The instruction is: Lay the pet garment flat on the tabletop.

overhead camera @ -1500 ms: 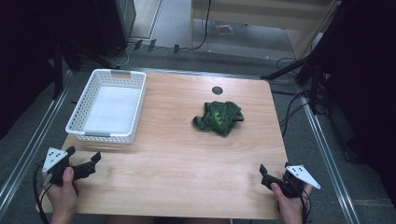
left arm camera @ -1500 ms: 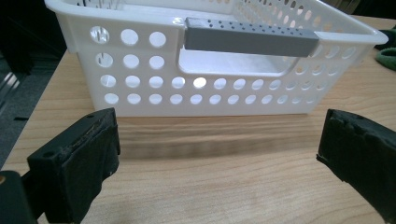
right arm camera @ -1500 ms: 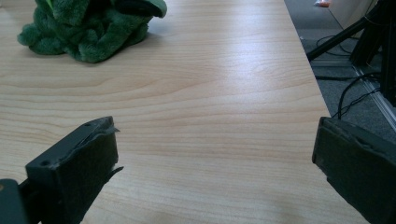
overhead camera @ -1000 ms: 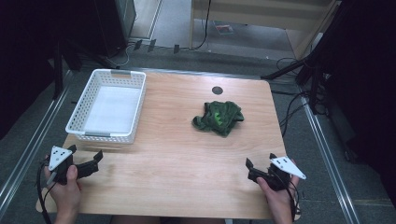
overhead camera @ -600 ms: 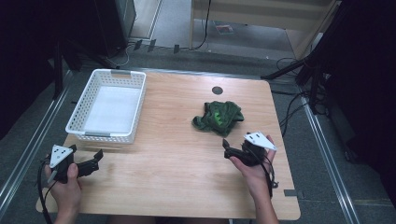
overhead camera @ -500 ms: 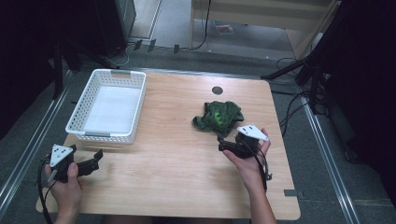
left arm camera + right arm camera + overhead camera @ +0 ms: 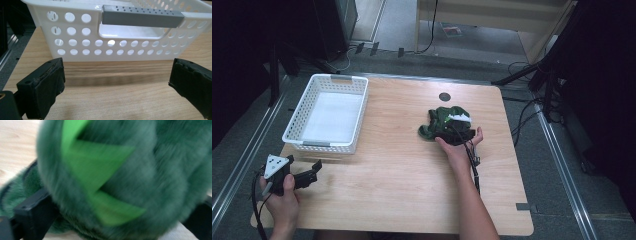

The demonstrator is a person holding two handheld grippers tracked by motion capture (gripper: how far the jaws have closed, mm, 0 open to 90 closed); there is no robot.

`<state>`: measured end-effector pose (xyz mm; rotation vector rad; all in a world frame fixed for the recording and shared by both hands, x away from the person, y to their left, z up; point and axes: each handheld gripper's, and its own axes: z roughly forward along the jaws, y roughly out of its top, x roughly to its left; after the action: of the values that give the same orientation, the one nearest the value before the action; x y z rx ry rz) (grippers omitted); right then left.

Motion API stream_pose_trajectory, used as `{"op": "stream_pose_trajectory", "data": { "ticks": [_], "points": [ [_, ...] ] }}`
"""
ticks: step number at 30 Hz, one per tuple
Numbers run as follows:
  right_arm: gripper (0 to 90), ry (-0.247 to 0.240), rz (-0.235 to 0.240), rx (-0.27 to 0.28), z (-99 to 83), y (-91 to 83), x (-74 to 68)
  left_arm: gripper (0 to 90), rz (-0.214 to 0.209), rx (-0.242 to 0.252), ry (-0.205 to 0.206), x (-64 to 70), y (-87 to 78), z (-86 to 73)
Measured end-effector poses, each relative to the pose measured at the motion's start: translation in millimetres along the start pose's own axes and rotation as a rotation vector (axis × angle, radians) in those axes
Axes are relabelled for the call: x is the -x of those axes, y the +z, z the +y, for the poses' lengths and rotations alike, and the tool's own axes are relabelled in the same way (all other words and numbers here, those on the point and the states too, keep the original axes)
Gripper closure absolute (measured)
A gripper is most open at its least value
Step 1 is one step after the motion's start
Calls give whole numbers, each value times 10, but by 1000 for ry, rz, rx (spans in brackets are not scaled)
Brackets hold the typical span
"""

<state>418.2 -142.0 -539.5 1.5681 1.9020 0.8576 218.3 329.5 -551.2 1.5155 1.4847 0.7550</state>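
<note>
A dark green plush toy (image 7: 441, 118) with bright green patches lies right of the table's middle. My right gripper (image 7: 446, 132) has come up against its near side. In the right gripper view the blurred plush toy (image 7: 120, 170) bulges between the two black jaws, which stand wide apart on either side, so the right gripper (image 7: 112, 222) is open around it. At the front left corner, my left gripper (image 7: 314, 169) is held open just above the wood. Its view looks at the white perforated basket (image 7: 82, 37) across a strip of bare tabletop, with the left gripper (image 7: 117, 85) holding nothing.
The white basket (image 7: 294, 126) stands at the back left with a grey handle (image 7: 142, 16) on its near end. A dark round hole (image 7: 444, 96) sits in the table behind the toy. Cables and stands lie on the floor to the right.
My right gripper has travelled from the front right corner forward and left, up to the plush toy. My left gripper has stayed near the front left corner.
</note>
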Motion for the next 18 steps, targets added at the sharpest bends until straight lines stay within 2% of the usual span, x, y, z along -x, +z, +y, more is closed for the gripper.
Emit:
{"op": "stream_pose_trajectory", "data": {
  "ticks": [2,4,5,6,7,10,15,18],
  "points": [
    [194,-13,-23,19,-3,11,-3,4,-2,0,-2,-3,1,0],
    [447,-6,-1,26,2,8,20,4,-2,-3,-3,-6,2,2],
    [556,-3,-28,24,0,1,21,4,-4,-3,-4,-6,3,2],
    [617,-4,-38,29,-1,-7,36,4,-4,-4,-3,-7,4,2],
    [676,12,-25,36,1,-21,51,4,-3,-5,-3,-7,4,3],
    [750,22,-24,101,1,-112,83,4,-5,-2,-7,-7,3,2],
    [766,27,10,177,-7,-312,115,4,-3,-3,-3,-6,5,3],
    [768,17,55,208,-24,-476,113,4,-1,0,3,2,3,2]
  ]
}}
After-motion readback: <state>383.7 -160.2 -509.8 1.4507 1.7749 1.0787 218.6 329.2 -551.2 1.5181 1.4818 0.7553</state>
